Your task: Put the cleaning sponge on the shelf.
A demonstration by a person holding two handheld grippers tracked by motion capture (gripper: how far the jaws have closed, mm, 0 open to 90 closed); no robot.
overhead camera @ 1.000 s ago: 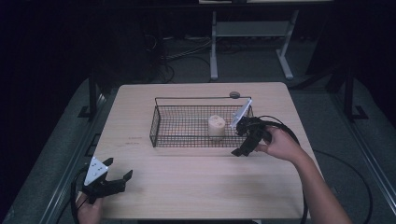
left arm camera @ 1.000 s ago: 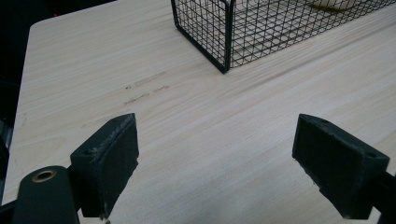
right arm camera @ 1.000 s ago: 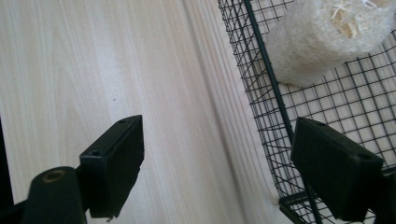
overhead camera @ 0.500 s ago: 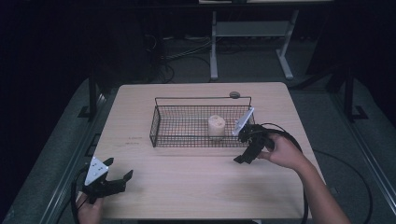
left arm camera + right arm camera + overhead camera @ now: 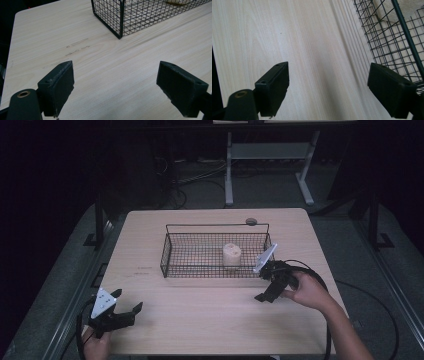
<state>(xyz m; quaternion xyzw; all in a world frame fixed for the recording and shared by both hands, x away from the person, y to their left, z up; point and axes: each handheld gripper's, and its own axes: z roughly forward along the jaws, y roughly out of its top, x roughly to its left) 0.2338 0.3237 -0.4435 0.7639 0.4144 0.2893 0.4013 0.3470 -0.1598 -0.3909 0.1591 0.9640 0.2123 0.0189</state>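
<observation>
A: Where's the pale cylinder?
B: We see it inside the wire basket, near its right wall.
A: Our grippers?
B: Right gripper, just outside that wall, gapes empty; left gripper, near the table corner, likewise empty.

Two black jaws of the left gripper stand wide apart above a pale wooden table, nothing between them, bare wood grain showing in the gap. Beyond, at top right, the corner of a black wire basket rests on the tabletop, a pale object just visible inside at the upper edge. Faint dark marks streak the wood near the basket corner
</observation>
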